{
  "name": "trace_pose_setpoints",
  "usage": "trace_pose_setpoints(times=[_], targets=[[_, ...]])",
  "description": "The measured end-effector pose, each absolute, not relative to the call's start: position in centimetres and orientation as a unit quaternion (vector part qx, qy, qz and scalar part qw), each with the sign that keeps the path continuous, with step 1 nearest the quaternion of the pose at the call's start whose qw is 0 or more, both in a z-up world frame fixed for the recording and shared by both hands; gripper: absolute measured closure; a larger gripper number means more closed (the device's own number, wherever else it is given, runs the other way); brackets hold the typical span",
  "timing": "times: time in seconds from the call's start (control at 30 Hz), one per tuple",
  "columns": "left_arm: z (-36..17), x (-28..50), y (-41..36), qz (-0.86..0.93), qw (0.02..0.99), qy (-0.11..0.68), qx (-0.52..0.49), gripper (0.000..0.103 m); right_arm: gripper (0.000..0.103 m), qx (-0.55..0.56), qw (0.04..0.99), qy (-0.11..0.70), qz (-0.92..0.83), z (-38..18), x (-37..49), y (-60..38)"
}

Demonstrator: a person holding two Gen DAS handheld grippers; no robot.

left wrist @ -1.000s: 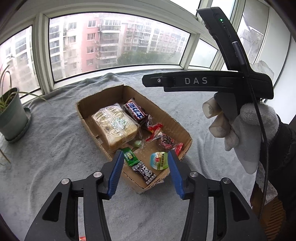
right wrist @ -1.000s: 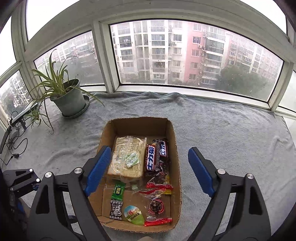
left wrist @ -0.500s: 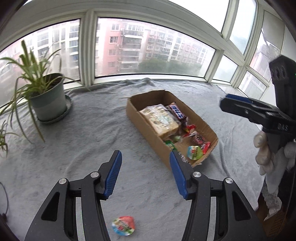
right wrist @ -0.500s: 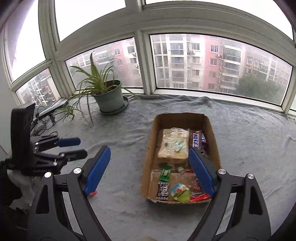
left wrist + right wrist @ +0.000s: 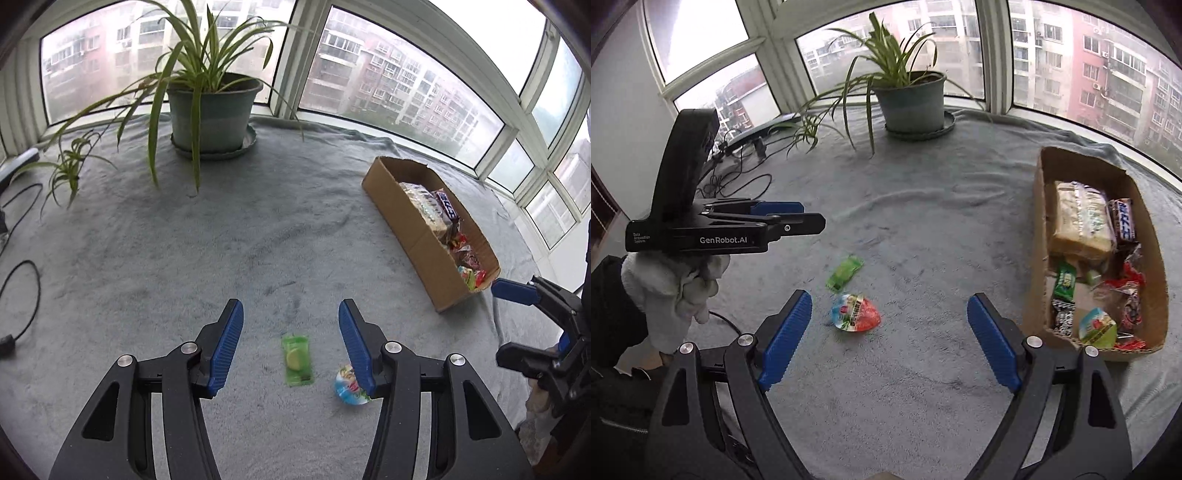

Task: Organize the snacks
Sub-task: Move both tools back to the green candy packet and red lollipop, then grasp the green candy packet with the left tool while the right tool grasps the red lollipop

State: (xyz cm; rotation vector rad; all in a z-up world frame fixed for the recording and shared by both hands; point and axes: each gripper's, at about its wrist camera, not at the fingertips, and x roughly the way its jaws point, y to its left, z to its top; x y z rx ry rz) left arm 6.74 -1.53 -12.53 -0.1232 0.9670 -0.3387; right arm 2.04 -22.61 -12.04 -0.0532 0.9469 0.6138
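Green packet (image 5: 296,359) newly between left jaws (box (image 5: 417,236) now rightward).

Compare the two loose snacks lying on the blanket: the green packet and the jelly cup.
The green packet is a flat, long rectangle, all green; the jelly cup is rounded, domed and red, blue and white. The packet lies farther from the right gripper; the cup lies nearer. Both lie on the grey blanket, outside the cardboard box.

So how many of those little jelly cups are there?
2. One jelly cup lies on the grey blanket beside a green sachet; the other jelly cup sits in the near end of the box. More could be hidden under other snacks.
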Motion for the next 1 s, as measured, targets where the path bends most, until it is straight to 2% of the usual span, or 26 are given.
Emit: trace_pose_setpoints(times=[0.23, 0.3, 0.37, 0.5, 0.7, 0.77, 0.83, 0.9, 0.97, 1.0], targets=[[-15.2, 6.0, -1.8, -0.168, 0.854, 0.487, -0.072, 0.052, 0.014, -0.018, 0.811, 0.494, 0.312, -16.1, 3.2, -20.3], [-15.7, 5.9, -1.6, -0.166, 0.852, 0.492, -0.071, 0.061, 0.014, -0.017, 0.805, 0.501, 0.316, -16.8, 3.4, -19.7], [-16.0, 5.7, -1.2, -0.163, 0.85, 0.495, -0.077, 0.062, 0.014, -0.017, 0.802, 0.507, 0.315, -17.2, 3.7, -19.3], [-16.4, 5.5, -0.5, -0.156, 0.849, 0.499, -0.083, 0.063, 0.014, -0.036, 0.807, 0.506, 0.304, -17.7, 3.6, -18.2], [-17.0, 5.2, -0.2, -0.153, 0.845, 0.503, -0.098, 0.063, 0.015, 0.008, 0.815, 0.512, 0.273, -18.7, 3.7, -18.3], [-17.4, 5.2, -0.5, -0.153, 0.843, 0.507, -0.095, 0.063, 0.018, 0.014, 0.814, 0.515, 0.267, -19.2, 3.7, -18.4], [-17.6, 5.2, -0.9, -0.156, 0.841, 0.511, -0.088, 0.063, 0.026, 0.012, 0.81, 0.52, 0.269, -19.5, 3.5, -18.3], [-17.8, 5.2, -1.3, -0.16, 0.839, 0.513, -0.083, 0.063, 0.027, 0.006, 0.813, 0.518, 0.266, -19.6, 3.4, -18.1], [-17.9, 5.4, -1.7, -0.164, 0.838, 0.514, -0.079, 0.063, 0.034, 0.007, 0.812, 0.518, 0.269, -19.5, 3.3, -17.9], [-17.9, 5.4, -1.9, -0.165, 0.838, 0.515, -0.075, 0.063, 0.041, 0.009, 0.812, 0.518, 0.27, -19.5, 3.4, -17.9]])
